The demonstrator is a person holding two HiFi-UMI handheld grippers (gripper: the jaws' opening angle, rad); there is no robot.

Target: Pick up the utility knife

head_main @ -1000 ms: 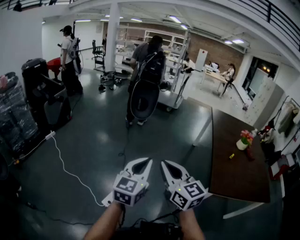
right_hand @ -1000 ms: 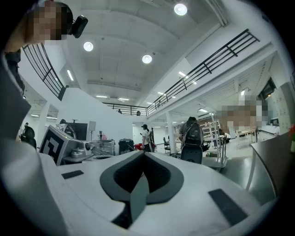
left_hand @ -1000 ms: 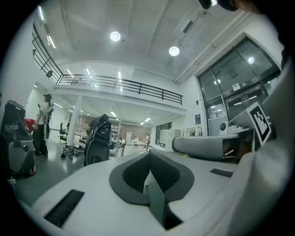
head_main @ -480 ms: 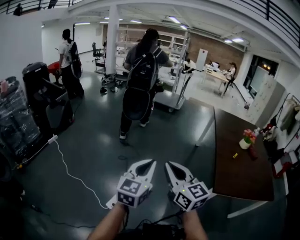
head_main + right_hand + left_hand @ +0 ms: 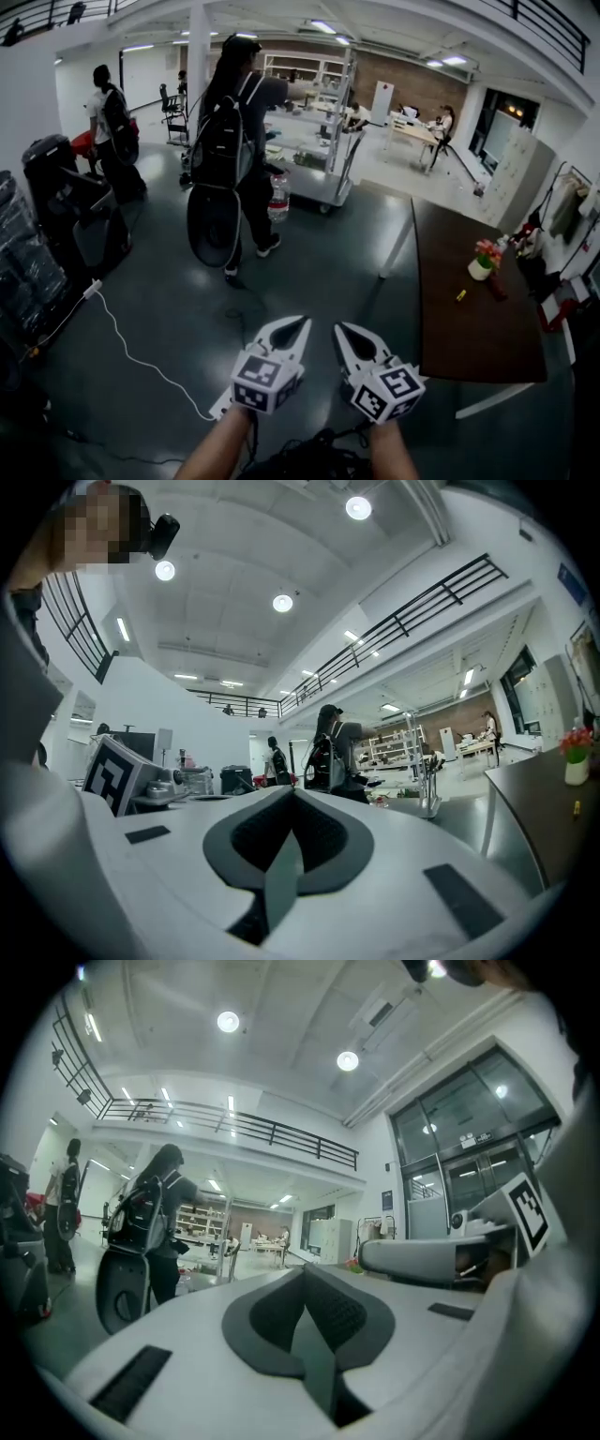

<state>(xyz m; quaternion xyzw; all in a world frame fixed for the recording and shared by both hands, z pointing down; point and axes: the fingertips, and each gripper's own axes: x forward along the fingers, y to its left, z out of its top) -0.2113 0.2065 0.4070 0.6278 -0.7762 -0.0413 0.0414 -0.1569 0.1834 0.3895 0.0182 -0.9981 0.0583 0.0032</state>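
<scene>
A small yellow item, seemingly the utility knife (image 5: 460,295), lies on the dark brown table (image 5: 469,337) at the right, beside a white pot of flowers (image 5: 482,263). In the right gripper view the knife (image 5: 576,807) is a tiny speck at the far right, under the flower pot (image 5: 574,761). Both grippers are held level, side by side over the floor, well short of the table. My left gripper (image 5: 300,324) (image 5: 305,1288) is shut with nothing in it. My right gripper (image 5: 340,329) (image 5: 286,803) also has its pads together and holds nothing.
A person with a backpack and a round black bag (image 5: 225,169) stands on the dark floor ahead on the left. A white cable (image 5: 141,352) runs across the floor. A wheeled rack (image 5: 314,150), black cases (image 5: 66,202) and more people stand farther off.
The person with the backpack has come nearer and shifted left in the head view. The table and the room have shifted slightly. Both grippers stay shut side by side.
</scene>
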